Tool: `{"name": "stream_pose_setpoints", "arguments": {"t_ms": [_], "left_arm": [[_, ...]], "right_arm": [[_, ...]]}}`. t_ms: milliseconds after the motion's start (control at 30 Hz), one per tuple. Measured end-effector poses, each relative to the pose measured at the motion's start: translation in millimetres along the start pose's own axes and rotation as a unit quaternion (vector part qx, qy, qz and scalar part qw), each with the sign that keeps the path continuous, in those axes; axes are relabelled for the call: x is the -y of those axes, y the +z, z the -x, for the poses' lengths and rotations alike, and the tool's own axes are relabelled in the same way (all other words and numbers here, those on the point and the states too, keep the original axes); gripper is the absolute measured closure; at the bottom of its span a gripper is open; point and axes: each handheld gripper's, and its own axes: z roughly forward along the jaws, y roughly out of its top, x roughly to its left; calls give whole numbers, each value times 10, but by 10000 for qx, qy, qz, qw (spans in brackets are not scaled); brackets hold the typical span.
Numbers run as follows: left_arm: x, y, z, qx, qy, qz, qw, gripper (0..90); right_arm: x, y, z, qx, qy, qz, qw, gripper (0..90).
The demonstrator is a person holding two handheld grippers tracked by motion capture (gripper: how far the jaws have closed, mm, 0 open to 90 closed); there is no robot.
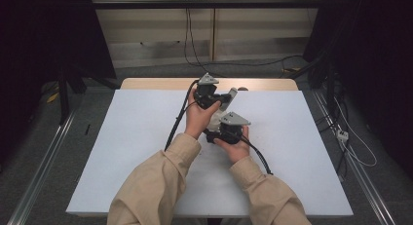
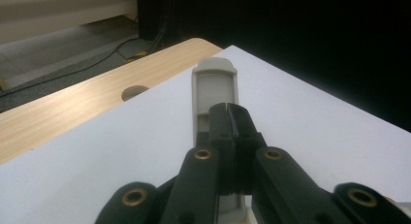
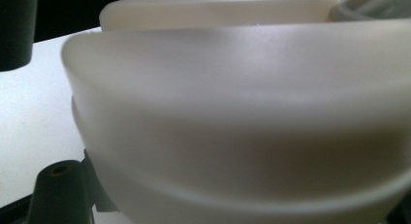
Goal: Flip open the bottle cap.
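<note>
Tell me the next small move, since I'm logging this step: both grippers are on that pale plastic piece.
Probably lift it slightly off the white sheet. The left gripper is pinched on the pale plastic piece, and the right gripper sits tight against its rounded side.

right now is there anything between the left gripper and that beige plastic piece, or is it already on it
Nothing visible stands between them. In the left gripper view the left gripper has its jaws pressed together right on the beige plastic piece, over the white board. The right gripper sits close against a pale rounded object; its grip can't be told.
</note>
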Motion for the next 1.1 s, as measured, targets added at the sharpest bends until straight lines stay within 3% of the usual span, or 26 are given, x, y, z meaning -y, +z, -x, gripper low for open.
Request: {"name": "stream_pose_setpoints", "arguments": {"t_ms": [533,633,733,800,967,1100], "left_arm": [[45,77,-16,66,-45,-139,9999,900],[57,93,-25,99,-83,-171,9998,900],[54,102,4,46,56,-221,9997,900],[56,97,-3,61,0,-231,9997,900],[57,55,-5,25,17,-200,9998,889],[68,14,-11,61,-103,-103,9999,839]], "right_arm": [[1,-2,3,-3,8,3,10000,189],[2,-4,14,-14,68,9,10000,189],[4,-7,35,-37,149,31,9999,189],[4,-7,42,-46,193,41,9998,188],[3,-5,20,-29,64,21,10000,186],[1,-3,5,-2,-7,16,10000,184]]}}
